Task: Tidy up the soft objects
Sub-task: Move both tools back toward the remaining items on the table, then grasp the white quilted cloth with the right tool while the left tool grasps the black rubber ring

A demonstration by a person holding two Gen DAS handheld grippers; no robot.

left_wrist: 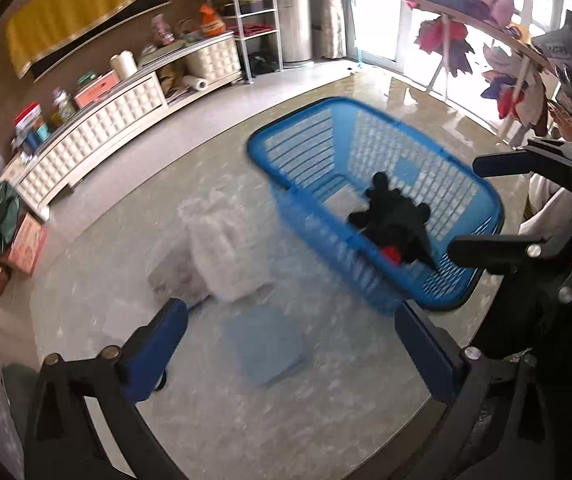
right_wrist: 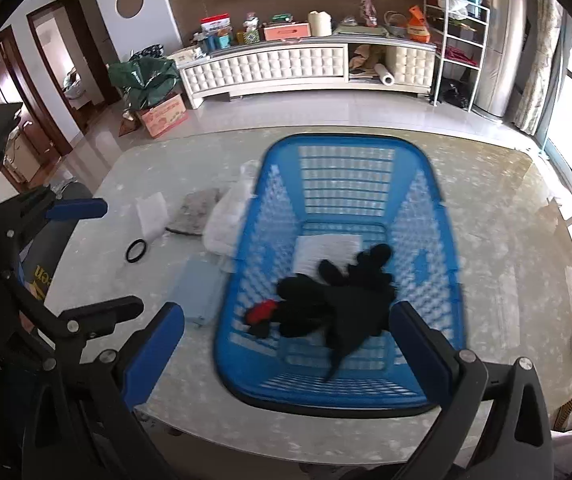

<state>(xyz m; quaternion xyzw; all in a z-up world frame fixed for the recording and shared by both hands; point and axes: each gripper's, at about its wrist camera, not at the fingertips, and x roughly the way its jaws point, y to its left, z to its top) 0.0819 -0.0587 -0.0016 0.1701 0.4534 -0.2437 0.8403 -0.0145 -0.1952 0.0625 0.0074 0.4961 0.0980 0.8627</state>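
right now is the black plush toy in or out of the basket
In. The black plush toy lies on the floor of the blue basket, partly over a white cloth, inside its walls.

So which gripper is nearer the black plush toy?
Right. The right gripper is over the basket, just above the toy; the left gripper is beside the basket, over the table.

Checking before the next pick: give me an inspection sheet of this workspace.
Surface: pale glossy table, blurred.
Job's things: blue basket holds a black plush toy on a white folded cloth; white soft bundle, grey cloth and light blue cloth lie outside.
Clutter: black ring.
Grippers: left tongs and right tongs open, empty.
Cables: nothing seen.
Surroundings: white cabinet, cardboard box.
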